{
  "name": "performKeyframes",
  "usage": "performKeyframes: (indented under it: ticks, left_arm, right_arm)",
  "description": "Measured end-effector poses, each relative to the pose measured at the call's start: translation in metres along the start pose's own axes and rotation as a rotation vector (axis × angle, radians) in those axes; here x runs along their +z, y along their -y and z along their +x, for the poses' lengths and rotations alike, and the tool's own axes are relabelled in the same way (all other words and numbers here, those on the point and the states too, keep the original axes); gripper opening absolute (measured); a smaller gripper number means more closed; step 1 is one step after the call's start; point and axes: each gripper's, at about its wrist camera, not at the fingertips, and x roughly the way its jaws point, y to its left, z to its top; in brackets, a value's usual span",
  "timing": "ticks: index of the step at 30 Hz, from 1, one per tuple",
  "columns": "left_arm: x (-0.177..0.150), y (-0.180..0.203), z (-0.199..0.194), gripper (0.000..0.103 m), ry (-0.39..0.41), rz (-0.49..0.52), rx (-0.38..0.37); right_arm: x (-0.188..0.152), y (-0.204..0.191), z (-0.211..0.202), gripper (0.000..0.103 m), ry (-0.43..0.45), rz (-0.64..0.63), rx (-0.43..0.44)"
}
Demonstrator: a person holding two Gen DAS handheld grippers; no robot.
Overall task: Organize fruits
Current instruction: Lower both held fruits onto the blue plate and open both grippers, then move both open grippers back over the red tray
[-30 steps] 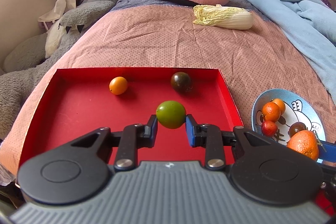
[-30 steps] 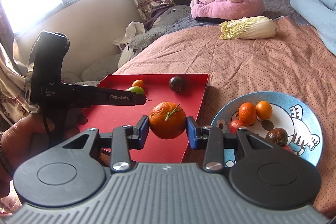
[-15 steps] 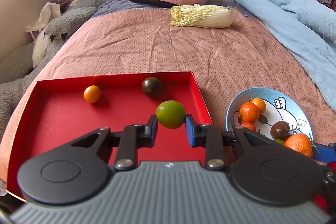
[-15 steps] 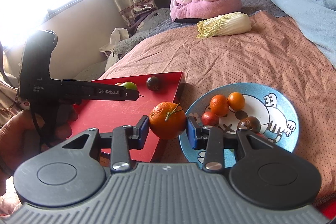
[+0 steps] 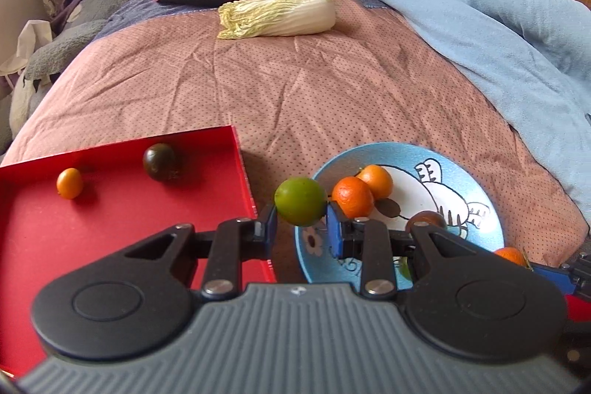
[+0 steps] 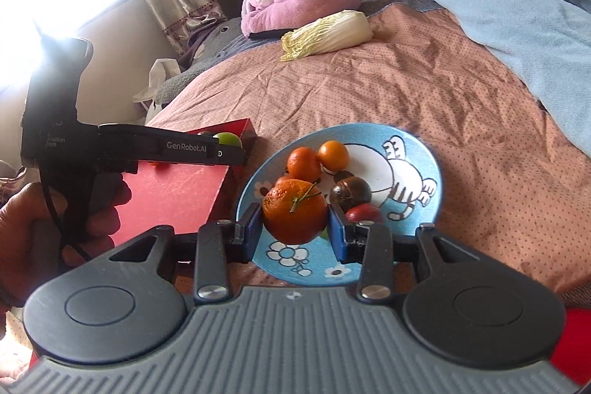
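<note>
Round green lime-like fruit (image 5: 300,201) sitting clamped in my left gripper (image 5: 300,226), hanging over gap between red cardboard tray (image 5: 110,246) and blue cartoon-print plate (image 5: 476,187). Stemmed orange mandarin (image 6: 294,210) sitting clamped in my right gripper (image 6: 293,233), hanging over plate's near half. Am carrying both toward plate, judging by fruit already piled there. Small orange kumquat (image 5: 69,183) and dark round fruit (image 5: 159,161), maybe plum, waiting in tray. Next: lowering onto bare plate patch, then releasing gently so nothing rolls off.
</note>
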Motion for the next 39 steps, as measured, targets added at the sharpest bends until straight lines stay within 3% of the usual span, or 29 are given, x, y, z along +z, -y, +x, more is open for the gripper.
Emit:
performKeyframes:
  ticks: [10,16,19,23,30,39]
  left_arm:
    - [0.001,0.051,0.029,0.032,-0.035,0.071,-0.072]
    - [-0.001,0.061,0.035,0.033,-0.055,0.087,-0.094]
    - [-0.001,0.060,0.034,0.034,-0.058,0.096,-0.109]
    - [0.000,0.054,0.031,0.051,-0.047,0.076,-0.123]
    - [-0.004,0.039,0.018,0.051,-0.026,0.053,-0.130]
    - [-0.020,0.008,-0.004,0.051,-0.017,0.014,-0.094]
  right_arm:
    - [-0.003,0.036,-0.018,0.044,0.014,0.054,-0.067]
    - [-0.001,0.042,-0.018,0.044,0.013,0.058,-0.079]
    - [0.002,0.043,-0.013,0.044,0.012,0.053,-0.082]
    - [0.009,0.046,-0.005,0.044,0.012,0.047,-0.091]
    - [0.028,0.053,0.019,0.044,0.000,0.033,-0.103]
    - [0.049,0.047,0.079,0.044,-0.039,-0.012,-0.110]
